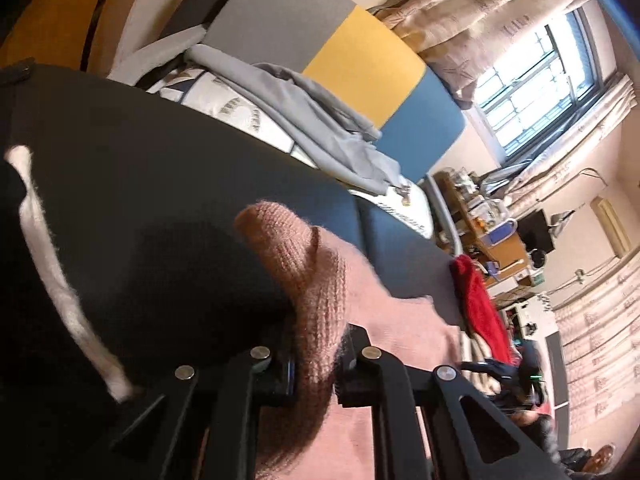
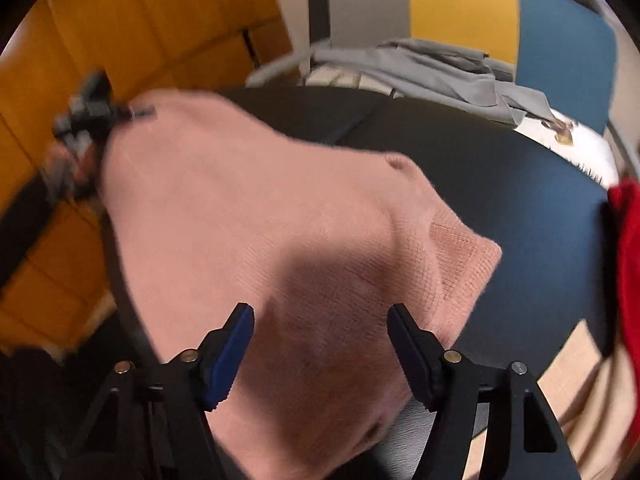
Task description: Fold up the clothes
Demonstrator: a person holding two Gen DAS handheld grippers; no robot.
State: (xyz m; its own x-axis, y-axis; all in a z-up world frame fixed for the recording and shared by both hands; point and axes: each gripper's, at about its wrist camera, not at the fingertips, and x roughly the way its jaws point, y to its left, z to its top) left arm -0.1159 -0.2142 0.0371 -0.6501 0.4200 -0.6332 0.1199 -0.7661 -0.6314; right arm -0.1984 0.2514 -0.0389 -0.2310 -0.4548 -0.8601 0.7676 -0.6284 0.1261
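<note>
A pink knitted sweater (image 1: 312, 280) lies partly on a dark table (image 1: 160, 160). My left gripper (image 1: 316, 360) is shut on a ribbed edge of it, and the bunched knit sticks up between the fingers. In the right wrist view the sweater (image 2: 240, 208) spreads across the table (image 2: 520, 200), and its far left corner is lifted in the left gripper (image 2: 120, 114). My right gripper (image 2: 322, 344) hangs over the sweater's near part with its jaws apart. The blue pads do not press on the cloth.
A red cloth (image 2: 628, 240) hangs over the table's right edge. A grey garment (image 2: 440, 68) lies behind the table by a grey, yellow and blue panel. Black fabric with a white stripe (image 1: 16, 280) is at the left. Orange cupboards stand beyond.
</note>
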